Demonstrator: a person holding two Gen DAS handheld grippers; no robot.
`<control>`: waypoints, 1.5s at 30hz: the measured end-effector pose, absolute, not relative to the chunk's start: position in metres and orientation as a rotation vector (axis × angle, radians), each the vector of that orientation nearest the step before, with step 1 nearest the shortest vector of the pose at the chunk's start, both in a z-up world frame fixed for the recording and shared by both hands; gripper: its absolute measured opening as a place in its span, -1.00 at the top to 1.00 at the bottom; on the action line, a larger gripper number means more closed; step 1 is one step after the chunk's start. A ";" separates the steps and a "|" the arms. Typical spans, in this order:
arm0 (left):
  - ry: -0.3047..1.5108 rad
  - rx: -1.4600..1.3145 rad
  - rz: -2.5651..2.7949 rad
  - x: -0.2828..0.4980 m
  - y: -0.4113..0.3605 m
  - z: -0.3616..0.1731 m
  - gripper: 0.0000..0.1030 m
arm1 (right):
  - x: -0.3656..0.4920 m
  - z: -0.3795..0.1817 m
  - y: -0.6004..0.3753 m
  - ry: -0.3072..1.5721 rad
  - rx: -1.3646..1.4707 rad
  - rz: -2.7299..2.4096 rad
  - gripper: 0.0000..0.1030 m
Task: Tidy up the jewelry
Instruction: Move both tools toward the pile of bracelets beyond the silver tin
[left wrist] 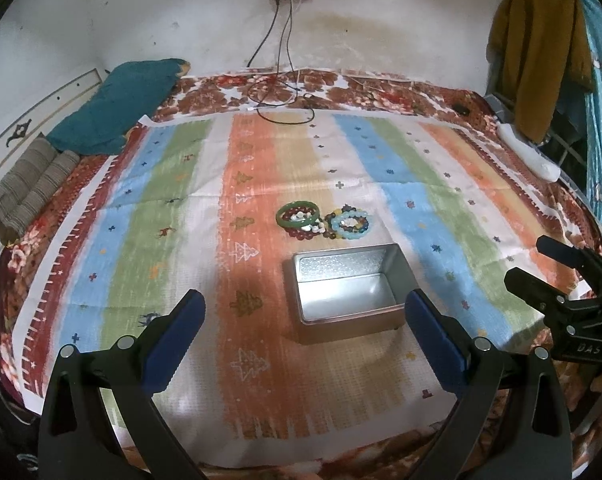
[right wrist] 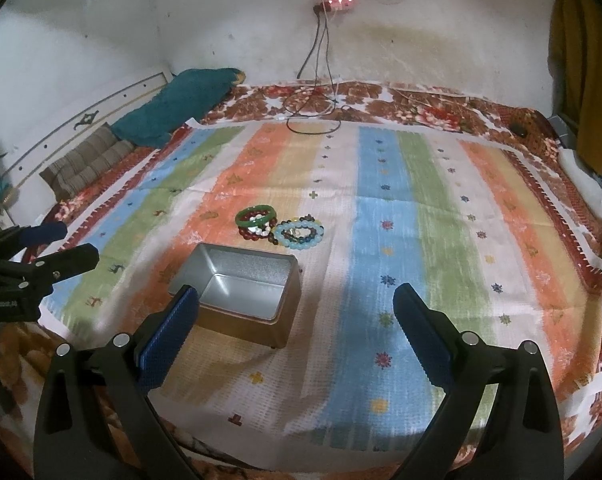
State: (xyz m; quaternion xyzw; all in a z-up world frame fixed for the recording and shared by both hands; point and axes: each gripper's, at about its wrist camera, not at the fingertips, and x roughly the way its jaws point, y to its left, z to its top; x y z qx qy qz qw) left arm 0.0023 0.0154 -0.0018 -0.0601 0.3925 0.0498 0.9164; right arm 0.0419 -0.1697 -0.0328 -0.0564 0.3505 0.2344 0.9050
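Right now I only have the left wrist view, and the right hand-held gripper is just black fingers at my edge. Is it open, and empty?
Observer: Yes. The right hand-held gripper is wide open, with nothing between its blue pads.
Operator: How does it line up with the tin?
Observer: The tin sits left of its centre. The left pad overlaps the tin's near left corner in that view.
Operator: My own pad hides the tin's near right corner.
Observer: In the right wrist view it shows whole, resting on a small foot on the striped cloth.
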 end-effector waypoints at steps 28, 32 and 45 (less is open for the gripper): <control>0.825 -0.141 0.122 0.018 0.025 -0.003 -0.89 | 0.061 -0.033 -0.164 0.761 -0.132 0.433 -0.91; 0.834 -0.131 0.121 0.026 0.027 -0.002 -0.89 | 0.067 -0.031 -0.160 0.764 -0.139 0.442 -0.91; 0.870 -0.126 0.143 0.058 0.032 -0.005 -0.89 | 0.093 -0.033 -0.157 0.791 -0.146 0.437 -0.91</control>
